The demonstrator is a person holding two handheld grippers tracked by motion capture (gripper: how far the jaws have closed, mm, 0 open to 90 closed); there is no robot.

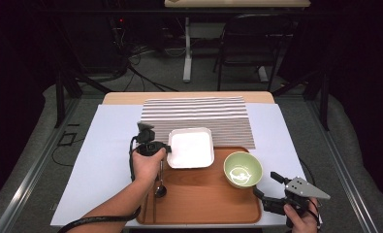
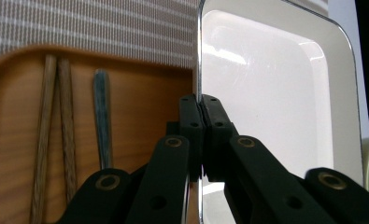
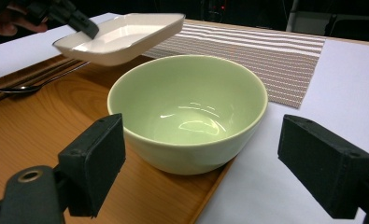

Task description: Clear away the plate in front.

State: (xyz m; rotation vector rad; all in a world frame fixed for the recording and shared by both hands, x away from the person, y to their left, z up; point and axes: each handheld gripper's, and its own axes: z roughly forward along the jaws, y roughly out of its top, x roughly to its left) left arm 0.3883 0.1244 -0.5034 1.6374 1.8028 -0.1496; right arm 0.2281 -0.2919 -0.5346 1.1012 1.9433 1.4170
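The left gripper (image 1: 161,149) clamps its jaws on the white dish's (image 1: 191,147) left rim, lifted above the tray (image 1: 203,194); the right gripper (image 1: 268,186), jaws wide, faces the nearby green bowl (image 1: 243,169).

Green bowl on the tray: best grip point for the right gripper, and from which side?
Grip the rim of the pale green ceramic bowl on its near right side, one jaw inside, one outside. The right gripper already faces it with open jaws, and that side overhangs the wooden tray edge with free approach. The bowl stands upright, and its round body looks too wide to straddle securely.
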